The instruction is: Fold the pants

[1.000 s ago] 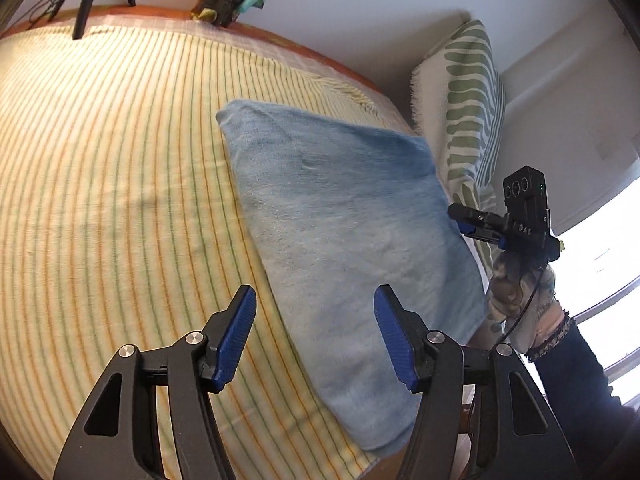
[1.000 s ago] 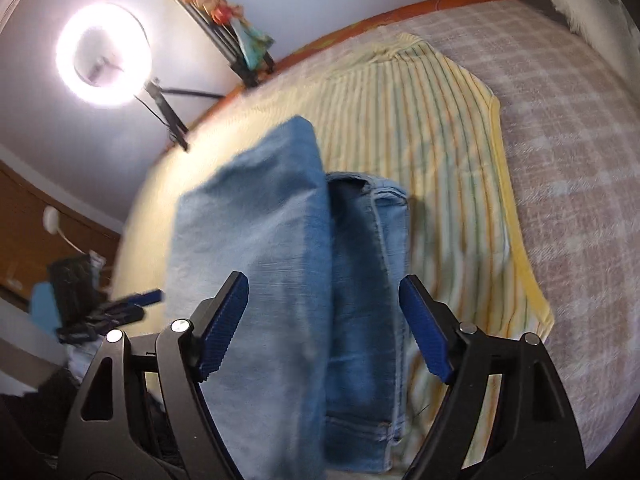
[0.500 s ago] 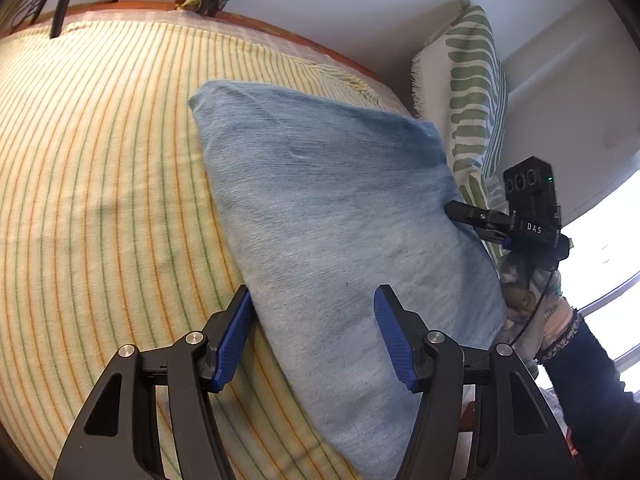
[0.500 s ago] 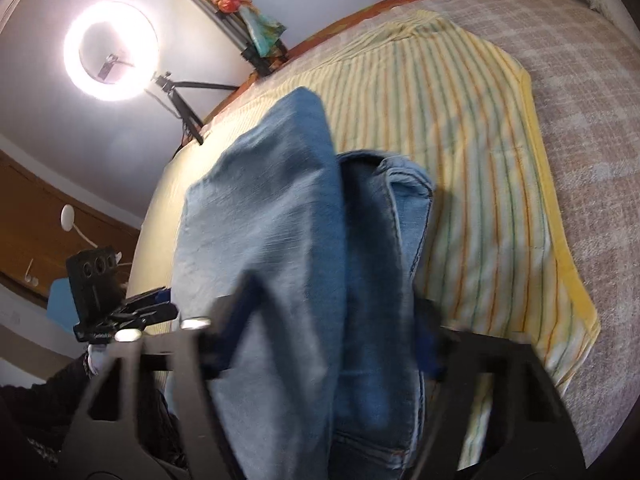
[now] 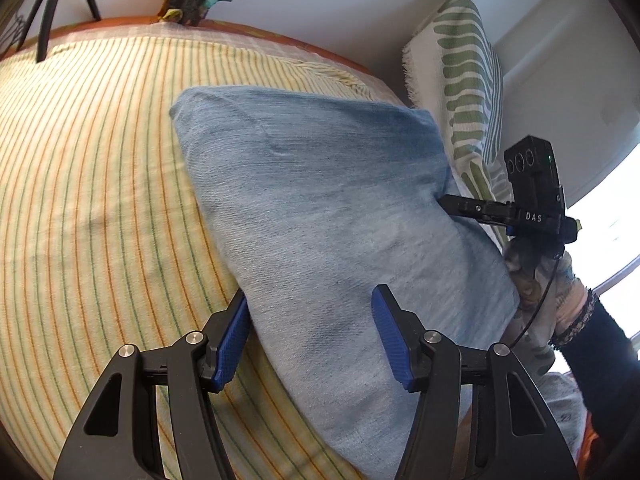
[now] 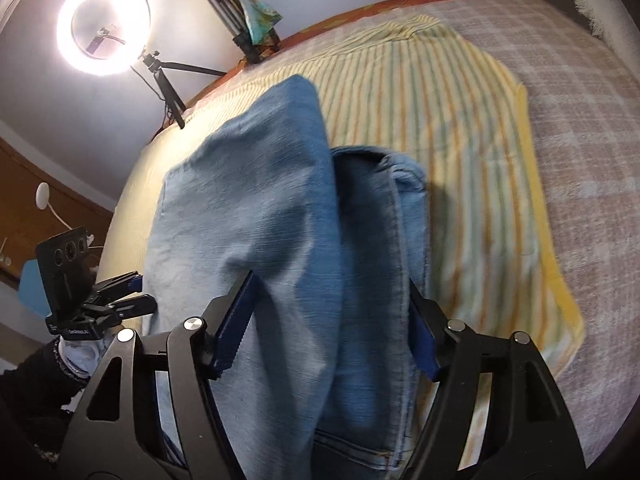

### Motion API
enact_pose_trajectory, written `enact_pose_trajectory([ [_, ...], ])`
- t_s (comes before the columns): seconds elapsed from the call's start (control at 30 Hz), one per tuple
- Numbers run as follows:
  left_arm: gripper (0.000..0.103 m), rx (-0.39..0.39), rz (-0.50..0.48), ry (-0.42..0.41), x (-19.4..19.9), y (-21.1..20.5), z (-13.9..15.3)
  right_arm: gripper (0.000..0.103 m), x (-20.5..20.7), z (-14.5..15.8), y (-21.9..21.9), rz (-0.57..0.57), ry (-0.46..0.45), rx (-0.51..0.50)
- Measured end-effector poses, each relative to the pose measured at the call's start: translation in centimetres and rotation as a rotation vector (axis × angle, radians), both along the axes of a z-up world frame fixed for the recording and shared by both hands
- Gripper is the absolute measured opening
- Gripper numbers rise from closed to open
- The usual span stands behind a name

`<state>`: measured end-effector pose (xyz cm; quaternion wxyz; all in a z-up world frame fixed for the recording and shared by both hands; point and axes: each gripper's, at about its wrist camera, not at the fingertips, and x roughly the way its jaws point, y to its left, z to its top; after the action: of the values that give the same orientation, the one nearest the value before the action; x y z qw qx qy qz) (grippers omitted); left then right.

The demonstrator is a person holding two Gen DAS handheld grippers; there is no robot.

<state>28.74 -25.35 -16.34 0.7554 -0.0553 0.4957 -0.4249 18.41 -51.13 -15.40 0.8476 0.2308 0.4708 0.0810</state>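
**Folded jeans between both tools on the striped blanket**

The jeans lie folded on a yellow striped blanket spread over a bed with a checked cover. In the left wrist view the denim forms a rough rectangle, its far corner pointing toward the headboard side and its long left edge running diagonally down to the left tool.

The left tool stands open: 1 blue pad sits right at that long edge, the other rests over the fabric, with denim passing between them, and neither pad visibly squeezes it.

The right tool has just been opening its jaws. A raised fold of the jeans fills the gap between its 2 pads; the left pad stands clear of the cloth, and whether the right pad touches cannot be told. In the left wrist view this tool's tip meets the jeans' right edge, held by a gloved hand in a dark sleeve.

A leaf-patterned cushion stands just beyond that right edge. Left of the jeans the blanket is bare and wide. Right of them, striped blanket and then checked cover stretch out unoccupied. A ring light on a tripod stands past the bed's far edge.
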Motion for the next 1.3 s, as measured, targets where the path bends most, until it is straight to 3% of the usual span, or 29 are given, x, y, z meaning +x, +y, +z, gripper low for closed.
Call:
enact_pose_trajectory([
  [0.03, 0.055, 0.0, 0.003, -0.001, 0.0, 0.0, 0.0, 0.057, 0.0, 0.1, 0.2, 0.006, -0.008, 0.022],
  [0.07, 0.05, -0.002, 0.005, 0.001, 0.1, 0.0, 0.0, 0.051, 0.0, 0.1, 0.4, 0.016, -0.009, 0.038],
  [0.2, 0.028, 0.011, 0.008, -0.016, 0.0, 0.0, 0.2, 0.034, -0.4, 1.1, 2.1, -0.008, -0.025, -0.093],
  [0.27, 0.021, 0.02, -0.002, -0.058, -0.5, -0.3, 0.9, 0.023, -0.6, 1.8, 2.2, -0.035, -0.025, -0.118],
  [0.33, 0.018, 0.023, -0.011, -0.098, -1.0, -0.7, 1.8, 0.019, -0.8, 2.5, 2.3, -0.054, -0.027, -0.129],
  [0.5, 0.017, 0.01, -0.008, -0.095, -0.9, -0.7, 1.9, 0.018, -1.0, 2.9, 2.6, -0.038, -0.026, -0.173],
  [0.6, 0.017, 0.003, -0.005, -0.071, -0.4, -0.5, 1.4, 0.029, -0.8, 2.3, 1.8, -0.031, -0.012, -0.131],
  [0.67, 0.018, -0.004, -0.008, -0.059, -0.1, -0.3, 1.1, 0.041, -0.7, 1.6, 1.3, -0.026, 0.001, -0.121],
  [0.73, 0.026, 0.001, -0.004, -0.044, 0.0, -0.1, 0.6, 0.054, -0.5, 0.6, 0.9, -0.011, 0.018, -0.085],
  [0.8, 0.043, 0.005, 0.001, -0.002, 0.4, -0.4, -0.2, 0.054, -0.5, -0.2, 0.6, -0.027, 0.01, -0.051],
  [0.9, 0.041, -0.015, 0.002, 0.019, 0.5, -0.6, -0.9, 0.04, -0.8, -0.2, 1.2, -0.042, -0.015, -0.044],
  [0.97, 0.029, -0.009, 0.006, -0.003, 0.3, -0.8, -0.6, 0.027, -1.1, 0.6, 2.1, -0.048, -0.029, -0.114],
  [1.03, 0.02, -0.007, 0.003, -0.025, 0.0, -1.1, 0.0, 0.02, -1.4, 1.6, 2.6, -0.065, -0.044, -0.151],
  [1.3, 0.014, -0.021, -0.041, -0.137, -1.7, -1.8, 3.4, 0.017, -2.6, 5.5, 4.6, -0.062, -0.086, -0.253],
])
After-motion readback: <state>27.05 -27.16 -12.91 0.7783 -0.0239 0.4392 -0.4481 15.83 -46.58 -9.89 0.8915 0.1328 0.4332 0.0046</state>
